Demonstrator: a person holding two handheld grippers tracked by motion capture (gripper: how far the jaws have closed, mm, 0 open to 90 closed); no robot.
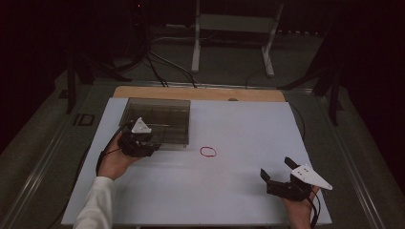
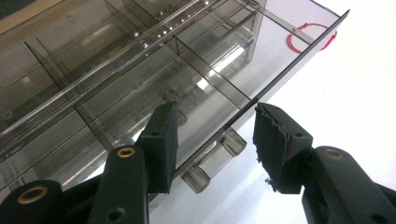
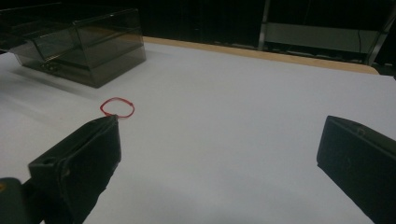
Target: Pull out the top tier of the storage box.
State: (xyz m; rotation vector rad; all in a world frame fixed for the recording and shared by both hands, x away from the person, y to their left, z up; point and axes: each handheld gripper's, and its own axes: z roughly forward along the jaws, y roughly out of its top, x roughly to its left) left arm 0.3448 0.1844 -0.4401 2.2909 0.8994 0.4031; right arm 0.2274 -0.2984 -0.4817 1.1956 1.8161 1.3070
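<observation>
The sleeve point(image 1: 98, 202) and left hand point(image 1: 112, 162) enter at the near edge. That hand carries the left gripper point(image 1: 143, 136) up against the front of the box point(image 1: 162, 114).

Left gripper: the jaws stand a moderate way apart, astride the front edge of the lid point(image 2: 299, 60). The edge runs between them. One pad sits over the box side and the other over the table side. A clear latch point(image 2: 215, 158) hangs from the edge in the gap. Bare table shows between the latch and the outer pad, so no pad is seen pressing and nothing is gripped.

Box: smoky and see-through, directly ahead of and under the left gripper's jaws. The dividers point(image 2: 205, 70) inside are visible through the lid.

Right gripper point(image 1: 275, 167): held low over the table point(image 1: 239, 200), well apart from the left gripper. The jaws are spread wide and hold nothing.

Band point(image 1: 207, 151): a red loop lying flat on the table. It lies ahead of the right gripper, beyond the left-hand jaw in its own view. It is just beside the box corner farthest from the left gripper and touches neither gripper.
</observation>
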